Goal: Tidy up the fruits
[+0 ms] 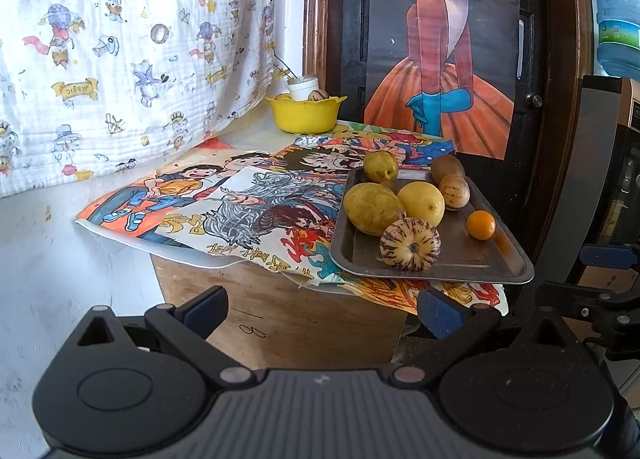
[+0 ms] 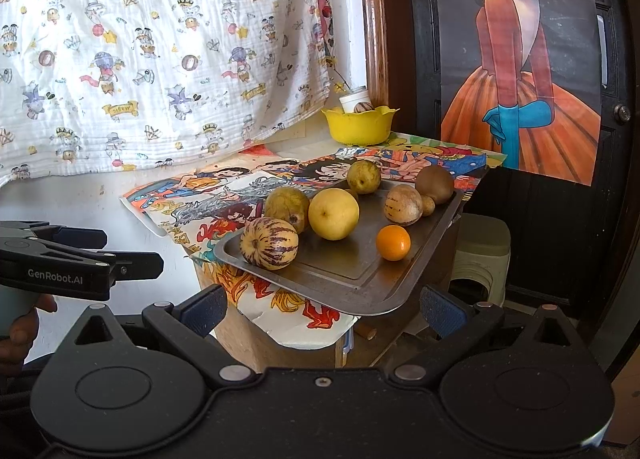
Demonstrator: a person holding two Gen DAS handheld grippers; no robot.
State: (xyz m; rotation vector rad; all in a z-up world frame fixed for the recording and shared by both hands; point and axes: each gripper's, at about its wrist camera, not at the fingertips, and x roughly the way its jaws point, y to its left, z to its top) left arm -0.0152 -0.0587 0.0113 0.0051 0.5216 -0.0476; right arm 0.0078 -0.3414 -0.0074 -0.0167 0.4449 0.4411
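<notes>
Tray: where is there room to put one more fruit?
The tray is bare at its near corner, between the striped melon and the orange, and along the edge past the orange. The far half is crowded: the lemon, kiwi and other fruits sit close together.

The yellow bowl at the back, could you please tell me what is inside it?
Above the yellow bowl's rim show a white jar and one brown striped fruit. The wall hides anything lower inside.
</notes>
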